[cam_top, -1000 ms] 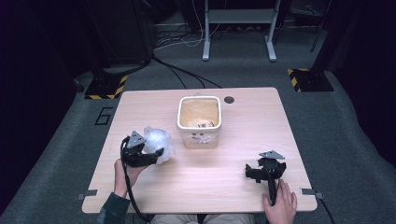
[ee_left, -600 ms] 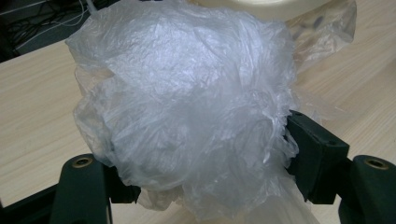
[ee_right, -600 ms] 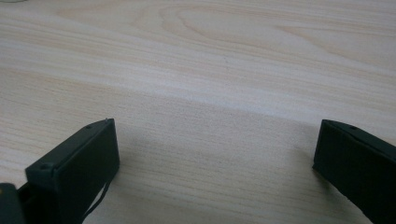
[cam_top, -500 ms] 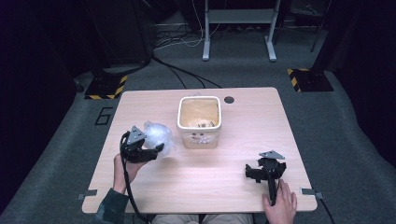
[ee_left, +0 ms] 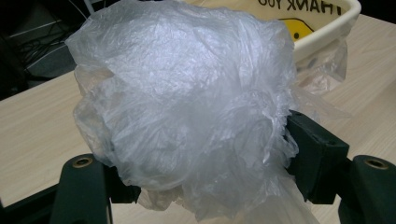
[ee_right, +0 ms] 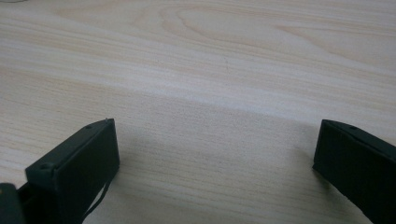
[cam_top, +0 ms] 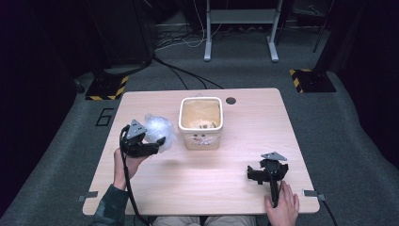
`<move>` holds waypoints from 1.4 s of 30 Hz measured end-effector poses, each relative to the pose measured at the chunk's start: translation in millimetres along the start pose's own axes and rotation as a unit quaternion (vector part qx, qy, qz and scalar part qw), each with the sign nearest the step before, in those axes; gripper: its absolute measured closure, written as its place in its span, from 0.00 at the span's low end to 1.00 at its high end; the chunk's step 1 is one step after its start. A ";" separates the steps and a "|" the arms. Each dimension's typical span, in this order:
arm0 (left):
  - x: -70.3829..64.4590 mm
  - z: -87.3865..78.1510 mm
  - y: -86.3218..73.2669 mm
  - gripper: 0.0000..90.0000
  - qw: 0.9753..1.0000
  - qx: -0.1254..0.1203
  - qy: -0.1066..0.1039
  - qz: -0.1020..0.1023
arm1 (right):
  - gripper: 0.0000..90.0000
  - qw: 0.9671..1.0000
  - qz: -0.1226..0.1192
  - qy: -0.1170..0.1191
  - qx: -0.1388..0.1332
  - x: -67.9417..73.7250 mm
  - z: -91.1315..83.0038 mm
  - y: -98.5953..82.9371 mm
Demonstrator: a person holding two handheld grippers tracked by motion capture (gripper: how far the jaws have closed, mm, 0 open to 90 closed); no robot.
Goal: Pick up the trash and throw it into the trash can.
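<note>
- The cream bin (cam_top: 201, 123) stands on the wooden table (cam_top: 282, 127), mid-table toward the far edge.
- Just left of the bin, the left gripper (cam_top: 157, 143) is clamped on a crumpled clear plastic bag (ee_left: 187, 102), held off the tabletop.
- Right of the bin and nearer the person, well apart from it, the right gripper (cam_top: 259, 175) sits low over bare wood, jaws spread wide.

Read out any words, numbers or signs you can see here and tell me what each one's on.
"6": marked on the grey floor left of the table.
"THANK YOU", upside down and partly cut off: on the cream bin.
Print on the bin's front in the high view: too small to read.
</note>
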State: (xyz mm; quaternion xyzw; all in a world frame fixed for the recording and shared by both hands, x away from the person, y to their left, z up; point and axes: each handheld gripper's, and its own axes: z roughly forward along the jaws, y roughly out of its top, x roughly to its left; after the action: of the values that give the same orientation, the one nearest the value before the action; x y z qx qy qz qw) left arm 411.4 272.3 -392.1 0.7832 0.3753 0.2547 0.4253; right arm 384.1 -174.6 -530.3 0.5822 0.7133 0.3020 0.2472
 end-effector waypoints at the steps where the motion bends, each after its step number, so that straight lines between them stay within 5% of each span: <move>1: 0.8 -0.4 1.5 0.34 1.000 -0.003 -0.004 -0.003 | 0.00 1.000 0.000 0.000 0.000 0.0 0.0 0.0; 42: -3.1 8.8 70.4 0.34 0.999 -0.040 -0.016 0.031 | 0.00 1.000 0.000 0.000 0.000 -0.1 0.0 0.0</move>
State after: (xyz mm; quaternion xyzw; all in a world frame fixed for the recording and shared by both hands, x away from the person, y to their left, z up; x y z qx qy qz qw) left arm 442.0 240.6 -336.5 0.7805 0.3336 0.2701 0.4546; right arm 384.0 -174.7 -530.3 0.5820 0.7135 0.3018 0.2474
